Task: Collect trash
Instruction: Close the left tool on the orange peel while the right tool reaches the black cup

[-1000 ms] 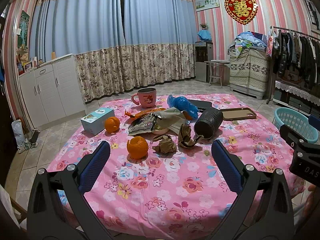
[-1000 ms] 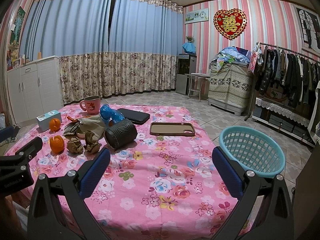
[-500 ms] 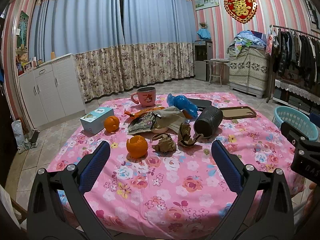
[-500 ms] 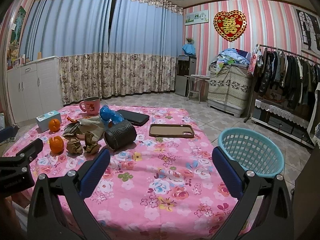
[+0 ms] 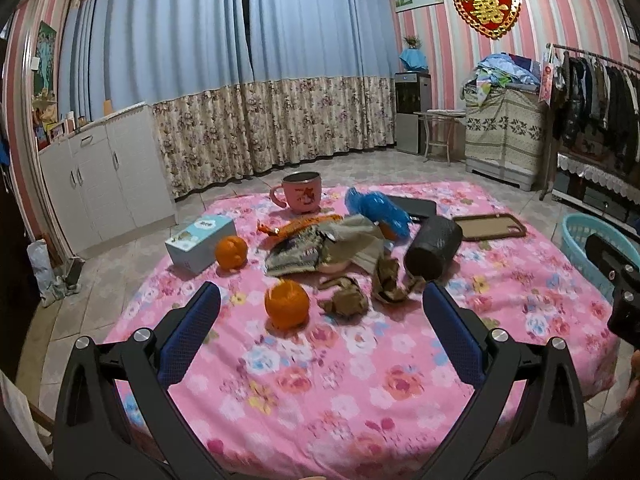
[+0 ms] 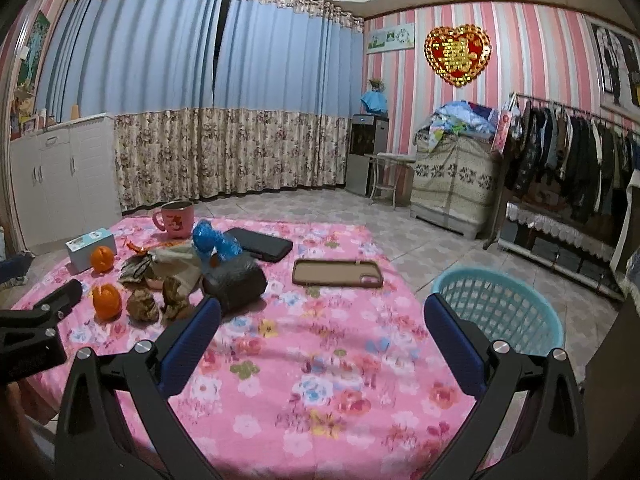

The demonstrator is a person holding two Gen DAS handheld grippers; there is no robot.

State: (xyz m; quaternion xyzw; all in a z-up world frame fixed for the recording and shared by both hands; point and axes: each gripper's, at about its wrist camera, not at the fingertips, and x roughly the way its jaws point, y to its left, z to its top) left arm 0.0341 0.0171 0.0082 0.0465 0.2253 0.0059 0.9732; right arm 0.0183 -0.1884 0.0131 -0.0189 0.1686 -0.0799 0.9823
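Trash lies mid-table on a pink floral cloth (image 5: 340, 380): two crumpled brown papers (image 5: 346, 300) (image 5: 386, 280), a crumpled beige bag (image 5: 356, 240), a printed wrapper (image 5: 296, 254), an orange wrapper (image 5: 300, 226) and blue plastic (image 5: 378, 210). The brown papers also show in the right wrist view (image 6: 142, 304). A teal basket (image 6: 500, 312) stands on the floor right of the table. My left gripper (image 5: 320, 308) is open and empty, short of the trash. My right gripper (image 6: 322, 316) is open and empty over the table's right side.
Two oranges (image 5: 286, 304) (image 5: 231, 252), a tissue box (image 5: 200, 238), a pink mug (image 5: 300, 198), a black cylinder on its side (image 5: 432, 248), a brown phone case (image 5: 490, 227) and a black case (image 6: 260, 243) share the table. White cabinets (image 5: 100, 188) stand left.
Both grippers have drifted slightly; the views shifted a little. Both stay open and empty. Nothing on the table has moved.
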